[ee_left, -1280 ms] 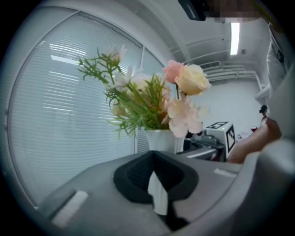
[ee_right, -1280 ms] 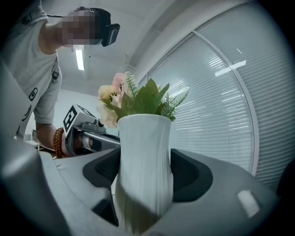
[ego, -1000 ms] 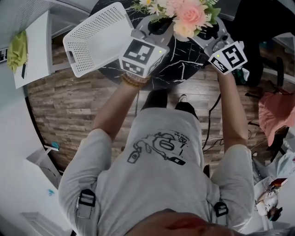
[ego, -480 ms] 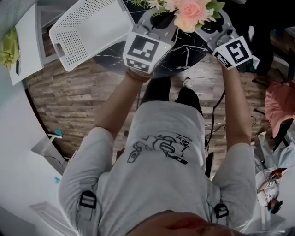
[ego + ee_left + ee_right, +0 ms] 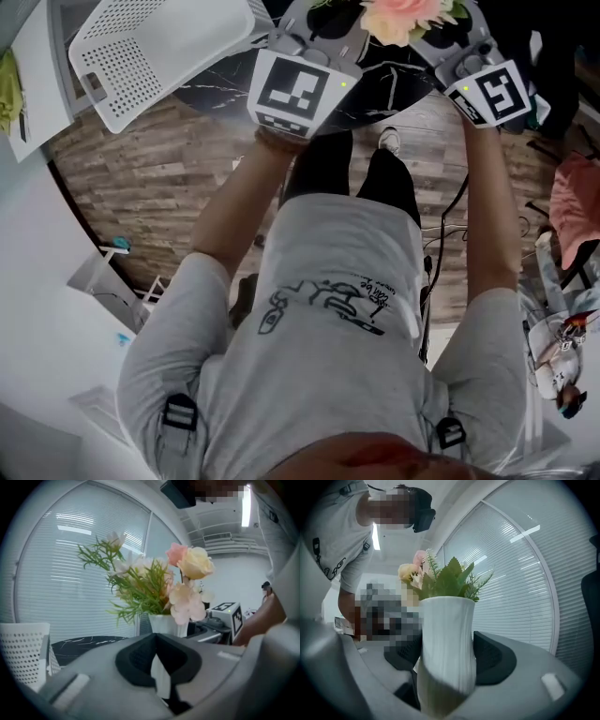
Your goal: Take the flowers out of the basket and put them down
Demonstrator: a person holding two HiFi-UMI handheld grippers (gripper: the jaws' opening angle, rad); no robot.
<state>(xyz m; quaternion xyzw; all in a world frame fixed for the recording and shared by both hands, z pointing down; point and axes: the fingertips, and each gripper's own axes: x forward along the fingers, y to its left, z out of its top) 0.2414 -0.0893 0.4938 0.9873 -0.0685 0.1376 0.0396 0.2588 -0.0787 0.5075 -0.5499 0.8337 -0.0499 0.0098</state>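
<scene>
The right gripper [image 5: 445, 667] clenches the white vase [image 5: 447, 634] of flowers [image 5: 440, 581] over the table [image 5: 216, 84], right of the basket [image 5: 141, 47]. The left gripper [image 5: 161, 667], jaws slightly apart, grasps nothing. The vase should go down upright, released only once it stands.

A person in a grey T-shirt [image 5: 328, 309] fills the lower frame, arms reaching upward; the left gripper [image 5: 314, 37] sits at upper centre, the right gripper [image 5: 455, 52] at upper right; pink flowers [image 5: 405, 13] show between them over a dark worktop [image 5: 375, 89]; a white perforated basket [image 5: 150, 47] lies upper left.
</scene>
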